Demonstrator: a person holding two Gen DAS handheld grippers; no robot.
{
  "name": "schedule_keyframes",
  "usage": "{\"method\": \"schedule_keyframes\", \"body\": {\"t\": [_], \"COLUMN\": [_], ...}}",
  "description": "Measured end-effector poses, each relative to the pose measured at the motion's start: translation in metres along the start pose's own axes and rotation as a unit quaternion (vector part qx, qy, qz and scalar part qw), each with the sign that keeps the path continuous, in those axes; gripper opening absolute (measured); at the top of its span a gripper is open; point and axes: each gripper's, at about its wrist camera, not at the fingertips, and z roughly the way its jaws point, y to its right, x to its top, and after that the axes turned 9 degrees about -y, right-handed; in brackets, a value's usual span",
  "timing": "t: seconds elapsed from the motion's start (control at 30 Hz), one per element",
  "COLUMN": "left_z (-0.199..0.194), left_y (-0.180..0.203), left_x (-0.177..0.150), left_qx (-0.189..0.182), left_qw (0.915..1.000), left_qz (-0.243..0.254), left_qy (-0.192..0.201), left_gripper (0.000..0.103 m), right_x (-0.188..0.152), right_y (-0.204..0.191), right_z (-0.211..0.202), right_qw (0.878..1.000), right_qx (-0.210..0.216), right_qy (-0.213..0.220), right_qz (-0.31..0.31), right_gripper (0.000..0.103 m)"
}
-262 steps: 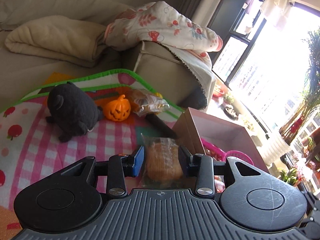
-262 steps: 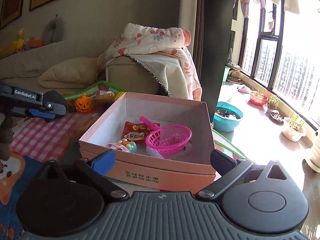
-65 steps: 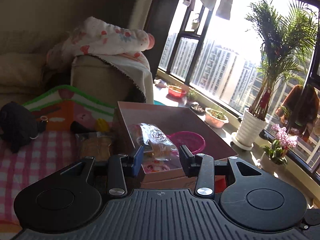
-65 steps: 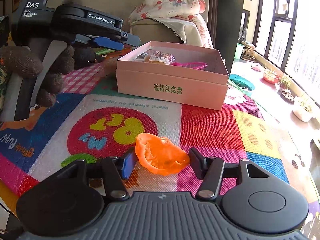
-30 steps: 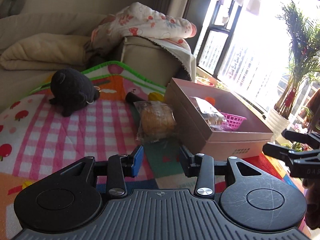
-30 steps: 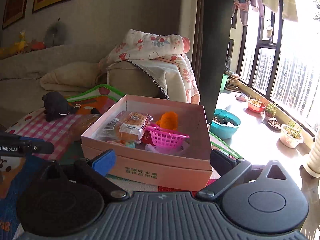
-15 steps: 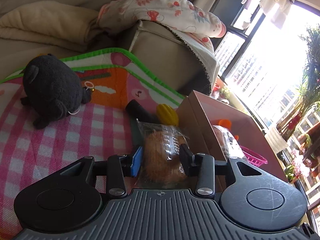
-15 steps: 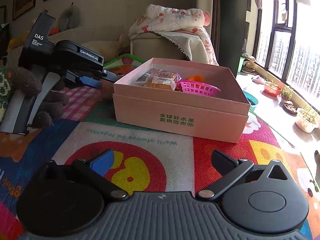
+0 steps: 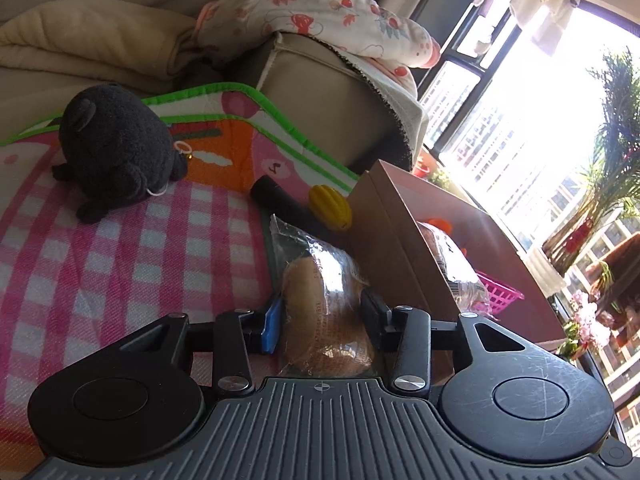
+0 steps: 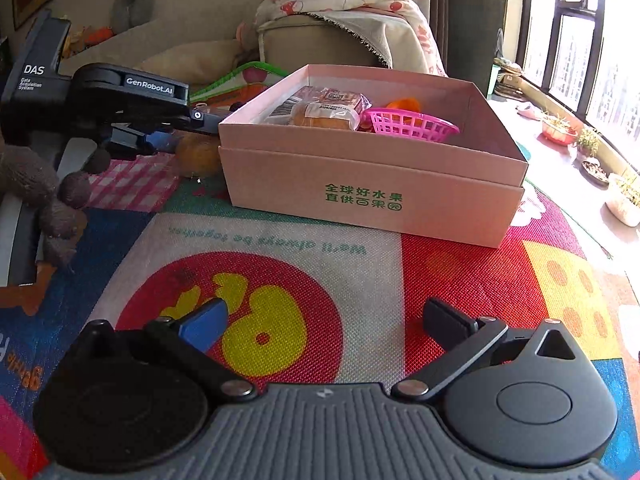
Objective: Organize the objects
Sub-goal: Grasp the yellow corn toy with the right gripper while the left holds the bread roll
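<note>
The left gripper [image 9: 323,316] is clamped on a bread roll wrapped in clear plastic [image 9: 324,312]: the blue pad presses its left side and the black pad its right. The roll lies on the colourful play mat [image 10: 280,280] on the floor, just beside the left wall of the open pink cardboard box [image 10: 372,184], at the edge of the mat's pink-and-white checked patch [image 9: 120,248]. Whether it is lifted clear of the mat cannot be told.

Beyond the roll, near the box's far left corner, lie a small yellow ridged toy [image 9: 330,208] and a black cylindrical object [image 9: 276,198], close together. A black plush animal [image 9: 114,150] sits on the checked patch towards the mat's green-trimmed far edge.

Inside the box are another plastic-wrapped bread packet [image 10: 320,110], a pink plastic mesh basket [image 10: 408,125] and an orange toy [image 10: 402,105] behind the basket.

The right gripper [image 10: 324,326] has its jaws wide apart with nothing between them, low over the red and yellow print in front of the box's labelled front wall. From its camera the left gripper appears at the left, reaching to the box's left side.

Behind the mat stands a beige sofa [image 9: 320,92] draped with a floral blanket [image 9: 320,12].
</note>
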Motion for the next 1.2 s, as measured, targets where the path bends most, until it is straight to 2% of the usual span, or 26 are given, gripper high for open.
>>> {"method": "schedule_keyframes", "body": {"t": [0.2, 0.23, 0.3, 0.37, 0.43, 0.57, 0.6, 0.63, 0.67, 0.73, 0.8, 0.9, 0.97, 1.07, 1.13, 1.2], "left_z": [-0.047, -0.051, -0.055, -0.055, -0.053, -0.054, -0.054, -0.054, -0.054, -0.054, -0.055, -0.056, -0.056, -0.057, -0.058, -0.059], "left_y": [-0.03, -0.037, -0.05, -0.06, -0.066, -0.073, -0.074, -0.075, -0.076, -0.077, -0.079, -0.081, -0.083, -0.085, -0.089, -0.092], "left_x": [-0.026, -0.027, -0.028, -0.029, -0.03, -0.031, -0.031, -0.032, -0.032, -0.033, -0.034, -0.034, -0.034, -0.034, -0.033, -0.033], "left_qx": [0.02, 0.02, 0.015, 0.004, -0.012, -0.029, -0.033, -0.035, -0.037, -0.041, -0.044, -0.051, -0.053, -0.055, -0.056, -0.057], "left_qw": [0.999, 0.9989, 0.9989, 0.9987, 0.9981, 0.9972, 0.9969, 0.9967, 0.9965, 0.996, 0.9954, 0.9947, 0.9943, 0.9935, 0.9923, 0.9913], "left_qz": [0.023, 0.021, 0.009, -0.005, -0.019, -0.033, -0.038, -0.04, -0.041, -0.045, -0.05, -0.054, -0.058, -0.066, -0.076, -0.087], "left_qy": [0.032, 0.037, 0.043, 0.05, 0.057, 0.06, 0.061, 0.062, 0.063, 0.065, 0.069, 0.071, 0.072, 0.075, 0.08, 0.081], "left_gripper": [0.046, 0.046, 0.046, 0.046, 0.045, 0.045, 0.045, 0.045, 0.045, 0.045, 0.045, 0.043, 0.043, 0.043, 0.042, 0.042], "right_x": [0.015, 0.022, 0.035, 0.055, 0.087, 0.16, 0.177, 0.196, 0.212, 0.243, 0.262, 0.28, 0.286, 0.284, 0.278, 0.27], "right_y": [-0.007, -0.008, -0.015, -0.033, -0.057, -0.083, -0.089, -0.094, -0.097, -0.104, -0.11, -0.119, -0.119, -0.119, -0.118, -0.119], "right_z": [0.003, 0.003, -0.008, -0.029, -0.042, -0.027, -0.018, -0.004, 0.009, 0.041, 0.071, 0.113, 0.14, 0.168, 0.178, 0.177], "right_qw": [0.999, 0.998, 0.999, 0.998, 0.994, 0.996, 0.996, 0.997, 0.997, 0.996, 0.994, 0.988, 0.983, 0.976, 0.973, 0.973], "right_qx": [-0.015, -0.002, 0.017, -0.006, -0.031, -0.002, -0.004, -0.011, -0.019, -0.038, -0.058, -0.119, -0.144, -0.179, -0.184, -0.184], "right_qy": [-0.038, -0.055, -0.04, 0.006, 0.027, -0.005, -0.013, -0.023, -0.036, -0.07, -0.088, -0.088, -0.102, -0.118, -0.129, -0.126], "right_qz": [-0.007, -0.018, -0.03, -0.066, -0.1, -0.092, -0.086, -0.078, -0.072, -0.05, -0.04, -0.047, -0.044, -0.045, -0.052, -0.062], "right_gripper": [0.103, 0.103, 0.103, 0.103, 0.103, 0.103, 0.1, 0.091, 0.086, 0.065, 0.051, 0.049, 0.045, 0.033, 0.024, 0.023]}}
